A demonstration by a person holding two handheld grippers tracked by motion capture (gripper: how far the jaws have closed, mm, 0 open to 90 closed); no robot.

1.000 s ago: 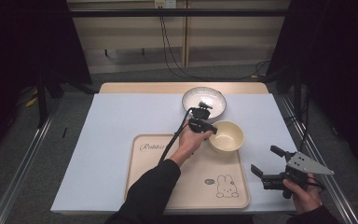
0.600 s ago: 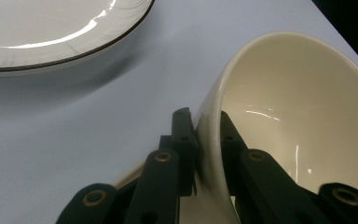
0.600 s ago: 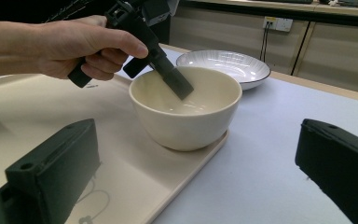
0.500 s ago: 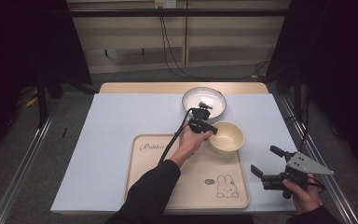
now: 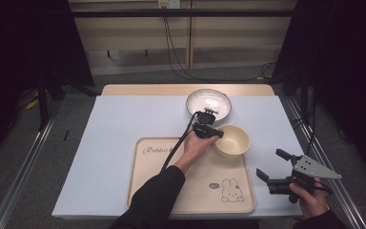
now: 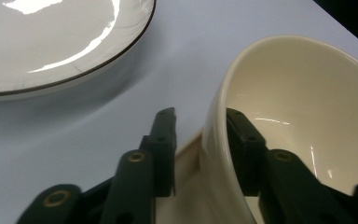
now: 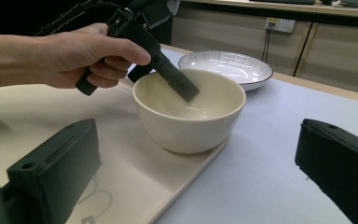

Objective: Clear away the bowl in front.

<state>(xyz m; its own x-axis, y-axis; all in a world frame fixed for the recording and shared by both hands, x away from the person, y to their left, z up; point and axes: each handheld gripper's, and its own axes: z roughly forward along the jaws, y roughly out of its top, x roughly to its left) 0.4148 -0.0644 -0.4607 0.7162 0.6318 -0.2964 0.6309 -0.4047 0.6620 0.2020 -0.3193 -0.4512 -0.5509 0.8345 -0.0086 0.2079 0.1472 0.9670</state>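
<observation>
Nearest, at the right edge of the surface (image 5: 109,138), the right claw (image 5: 272,166) is held in a hand (image 5: 310,200) just off the tray's near right corner; its jaws stand wide apart with nothing between them, and in the right gripper view they frame the bowl from a distance. The tray (image 5: 152,191), cream with a small rabbit drawing (image 5: 229,190) near its right side, lies on the near middle of the surface. The left hand (image 5: 194,147) reaches over the tray toward its far right corner, carrying the left claw (image 5: 213,134). The bowl (image 5: 232,140) sits on that far right corner of the tray, its base at the tray's edge as the right gripper view shows. The left claw straddles the bowl's left wall: one jaw is inside the bowl, the other outside. Its jaws have just been opening; in the left gripper view the outer jaw stands clear of the wall with a gap, while the inner jaw lies close against the inside, so the rim is between them but not pinched. Farther off, just beyond the bowl and apart from it, a white plate (image 5: 208,103) with a dark rim rests on the surface near its far edge.
</observation>
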